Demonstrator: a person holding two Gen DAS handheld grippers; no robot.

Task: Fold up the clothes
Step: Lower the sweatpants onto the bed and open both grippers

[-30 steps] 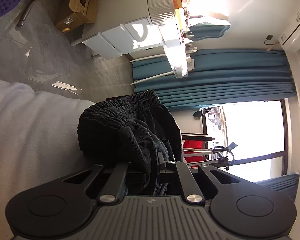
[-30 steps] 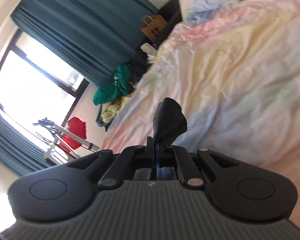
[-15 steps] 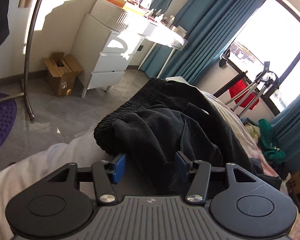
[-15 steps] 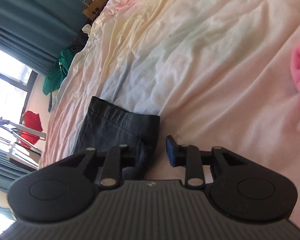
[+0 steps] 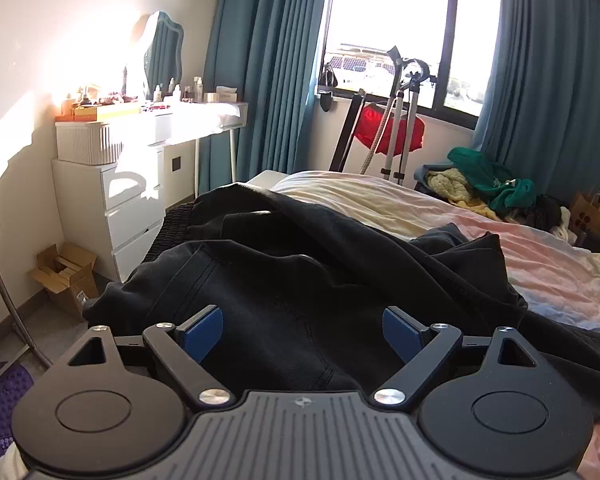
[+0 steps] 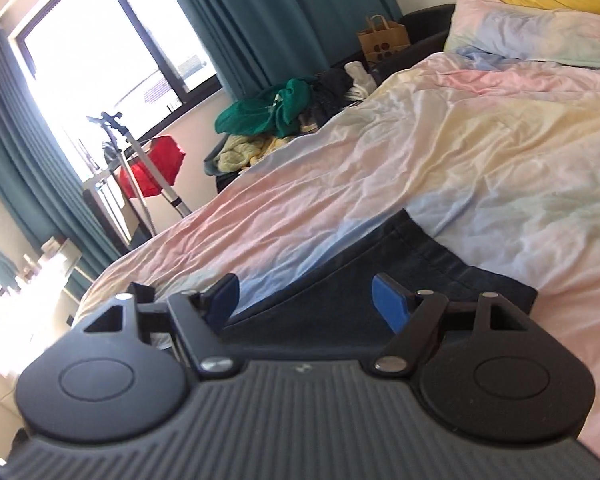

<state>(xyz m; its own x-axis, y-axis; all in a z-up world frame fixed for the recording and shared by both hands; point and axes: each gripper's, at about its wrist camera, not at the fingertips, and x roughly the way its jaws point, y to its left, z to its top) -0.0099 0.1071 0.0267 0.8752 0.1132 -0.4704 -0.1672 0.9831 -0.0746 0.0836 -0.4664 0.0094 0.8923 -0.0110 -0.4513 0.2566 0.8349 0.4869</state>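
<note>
I am watching both tongs letting go: a second ago each was pinching the black garment (image 5: pixel 300 280), and now the left tongs (image 5: pixel 302 330) and right tongs (image 6: pixel 305 300) are opening, pads clear of the cloth lying on the bed (image 6: pixel 480 152). Only the left view is showing the white dresser (image 5: pixel 128 208); only the right, the pillow (image 6: pixel 540 36).

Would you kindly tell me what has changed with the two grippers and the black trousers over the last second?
Both grippers let go: the left gripper released the waistband and the right gripper the hem. Their jaws are opening, pressing on nothing. The black trousers dropped from hanging to lying spread on the bed. The clothes pile stayed put.
</note>
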